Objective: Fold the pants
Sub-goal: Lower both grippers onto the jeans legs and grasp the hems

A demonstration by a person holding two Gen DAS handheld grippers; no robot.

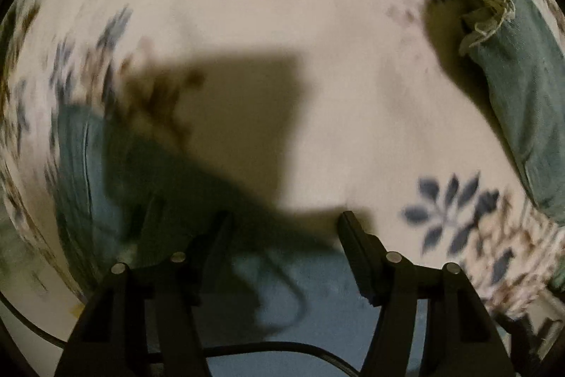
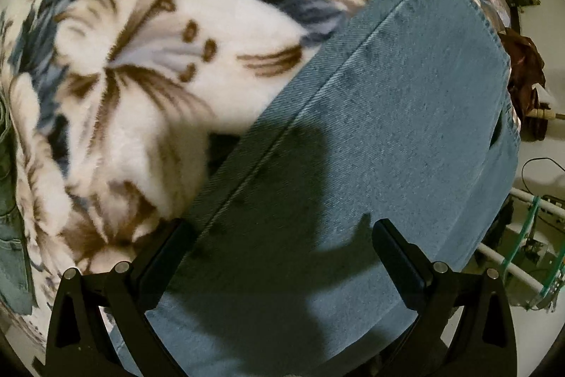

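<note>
Blue denim pants lie on a cream floral blanket (image 1: pixel 247 6). In the left wrist view, part of the pants (image 1: pixel 317 292) lies under my left gripper (image 1: pixel 284 221), whose jaws stand wide open and empty. A frayed leg end (image 1: pixel 522 87) lies at the far right. In the right wrist view, a broad denim panel with a seam (image 2: pixel 388 115) runs from the upper right down under my right gripper (image 2: pixel 282 228). That gripper is open, one finger at each side of the panel, gripping nothing.
The blanket (image 2: pixel 141 76) covers the surface. Its edge is at the right in the right wrist view, with floor, white pipes (image 2: pixel 508 264), a cable and dark red cloth (image 2: pixel 526 66) beyond. A black cable (image 1: pixel 282 347) runs under my left gripper.
</note>
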